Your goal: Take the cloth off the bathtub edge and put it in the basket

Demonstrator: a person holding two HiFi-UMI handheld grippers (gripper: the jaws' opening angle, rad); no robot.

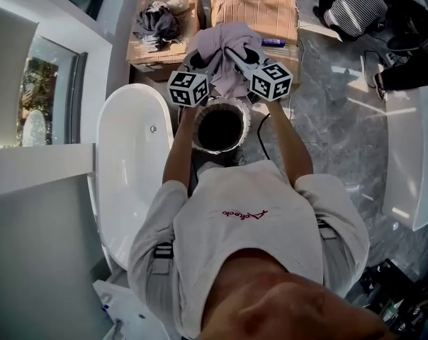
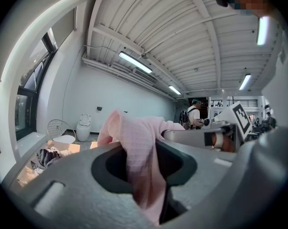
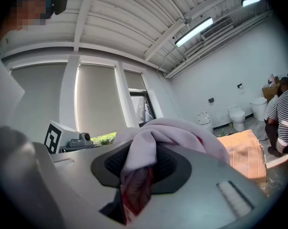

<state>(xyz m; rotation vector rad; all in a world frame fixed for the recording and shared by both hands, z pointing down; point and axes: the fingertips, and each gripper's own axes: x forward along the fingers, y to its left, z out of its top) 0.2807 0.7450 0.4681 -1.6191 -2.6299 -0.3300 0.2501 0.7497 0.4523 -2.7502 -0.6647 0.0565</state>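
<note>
The person stands at the near end of the scene, both arms stretched toward the far side, with one gripper in each hand. The left gripper (image 2: 145,163) is closed on the cloth (image 1: 224,44): in the left gripper view a pink fold runs down between the two dark pads and is pinched there. The right gripper (image 3: 137,171) is also clamped on the same cloth, and in the right gripper view the pale fabric is bunched over the pads, with a darker reddish fold pressed between them. The two marker cubes are side by side, the left cube (image 1: 189,88) and the right cube (image 1: 271,80), close to each other but apart.

The cloth is held in the air between the two grippers, away from the bathtub (image 1: 129,183), which is on the left. It drapes over both jaws and its lower end hangs near the far rim of the basket (image 1: 246,122). It cannot be told whether it touches the rim. The basket is round, with a white woven rim and a dark inside, and it stands on the floor just in front of the person, to the right of the bathtub.

On the far side there is a cardboard box (image 1: 147,48) with dark clothes (image 1: 159,21) on it, and beside it, to the right, a tan blanket (image 1: 255,6). At the far right a person in a striped shirt (image 1: 356,7) is low on the floor
</note>
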